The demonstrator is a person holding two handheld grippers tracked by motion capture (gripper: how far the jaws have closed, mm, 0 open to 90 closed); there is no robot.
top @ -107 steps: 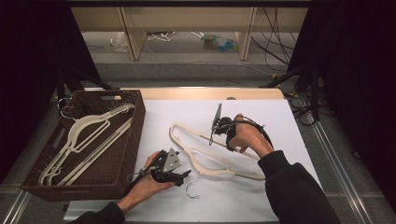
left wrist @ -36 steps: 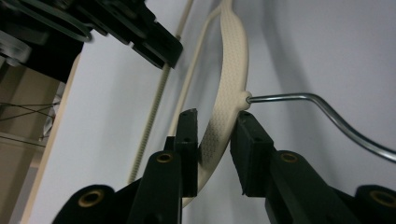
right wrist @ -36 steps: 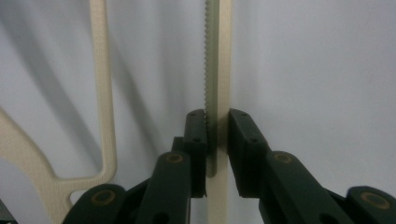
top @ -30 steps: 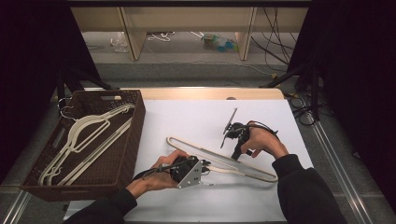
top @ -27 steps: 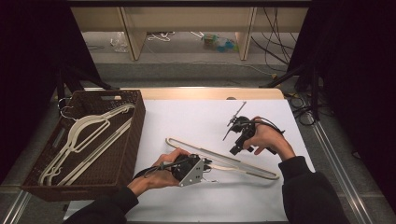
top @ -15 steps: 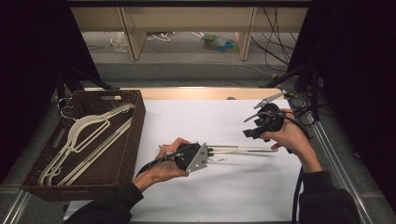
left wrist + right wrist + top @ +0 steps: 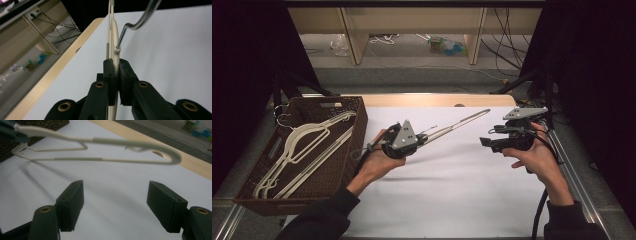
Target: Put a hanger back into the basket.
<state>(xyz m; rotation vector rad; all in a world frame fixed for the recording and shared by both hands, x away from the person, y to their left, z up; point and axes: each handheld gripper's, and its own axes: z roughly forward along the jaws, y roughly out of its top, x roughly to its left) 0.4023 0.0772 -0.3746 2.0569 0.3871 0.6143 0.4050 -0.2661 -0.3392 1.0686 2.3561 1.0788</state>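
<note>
Left gripper (image 7: 424, 136) clamps the cream hanger (image 7: 457, 123), lifted off the white table (image 7: 462, 190).
Its long axis points up-right toward the empty right gripper (image 7: 486, 142), whose jaws have just opened wide.

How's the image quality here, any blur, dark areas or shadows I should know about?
High view: sharp on the lit white table, black at both sides. Left gripper view: hanger crisp at the jaws, floor clutter soft. Right gripper view: the hanger looks smeared and casts a soft shadow on the table.
</note>
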